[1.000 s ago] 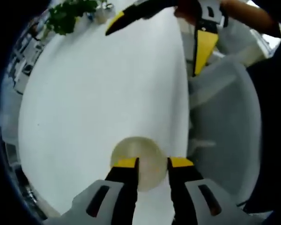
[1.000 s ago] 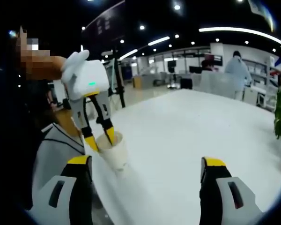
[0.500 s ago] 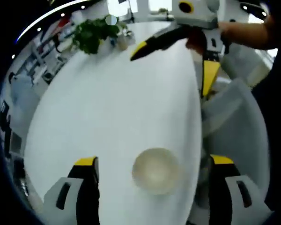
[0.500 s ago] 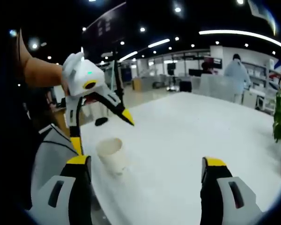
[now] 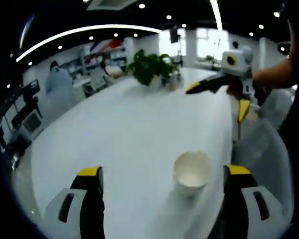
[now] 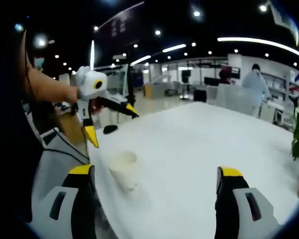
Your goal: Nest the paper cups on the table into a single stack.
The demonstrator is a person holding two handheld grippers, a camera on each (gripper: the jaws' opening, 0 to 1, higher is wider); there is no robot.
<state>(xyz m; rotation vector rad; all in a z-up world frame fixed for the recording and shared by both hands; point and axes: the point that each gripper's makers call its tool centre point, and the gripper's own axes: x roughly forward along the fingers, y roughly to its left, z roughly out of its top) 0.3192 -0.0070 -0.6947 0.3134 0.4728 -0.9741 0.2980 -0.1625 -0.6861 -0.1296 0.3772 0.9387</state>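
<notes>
Legible text, labels, brands, numbers, signs: none. Left gripper view: coloured panels on the far wall are too blurred to make out any lettering. Right gripper view: a dark overhead panel carries pale marks, too small and blurred to read.

The paper cup (image 6: 123,169) is blurred, its stack count unreadable.
</notes>
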